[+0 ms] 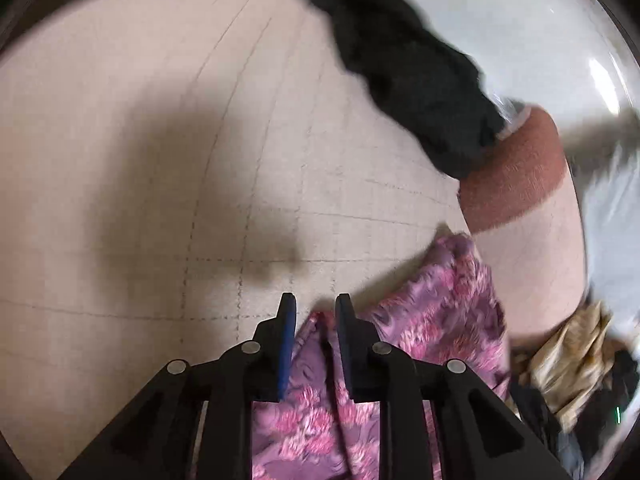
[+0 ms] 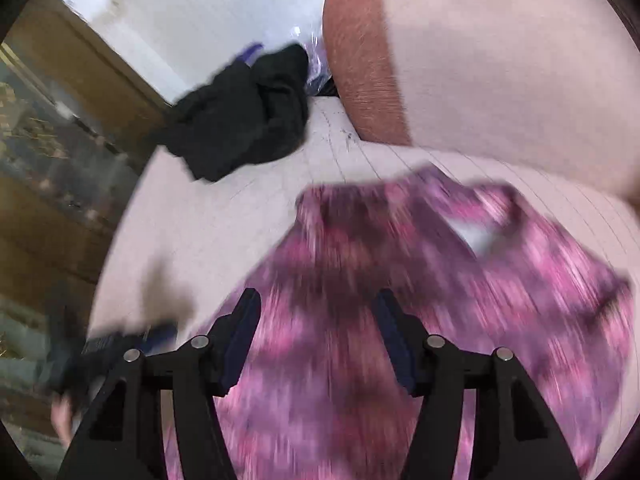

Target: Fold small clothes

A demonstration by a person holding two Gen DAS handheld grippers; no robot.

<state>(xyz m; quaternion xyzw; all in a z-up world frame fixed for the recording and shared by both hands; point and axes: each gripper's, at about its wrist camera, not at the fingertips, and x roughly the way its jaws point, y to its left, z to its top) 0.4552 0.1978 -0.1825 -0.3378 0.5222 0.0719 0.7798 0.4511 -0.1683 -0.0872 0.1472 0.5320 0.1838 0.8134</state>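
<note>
Black plastic forms both claws, with blue pads on the inner faces. The left claw (image 1: 316, 312) is seen with its jaws set narrowly apart, and an edge of the pink floral garment (image 1: 440, 312) passes between them; whether the cloth is really pinched cannot be told. The right claw (image 2: 316, 312) is spread wide, and nothing is gripped by it; the same garment (image 2: 400, 280) is spread under and beyond it, from 6 o'clock up to 2 o'clock, much blurred.

Outward from the left claw, the pale gridded desk (image 1: 160, 160) is found from 9 to 12 o'clock. A crumpled black garment (image 1: 408, 68) lies at 1 o'clock near the far edge, well apart from the claw. A gold-brown cloth (image 1: 568, 356) is seen at 3 o'clock.

As a judgement, the folding is at an early stage: no neat fold is visible on the floral piece, and the black garment is not yet folded.
</note>
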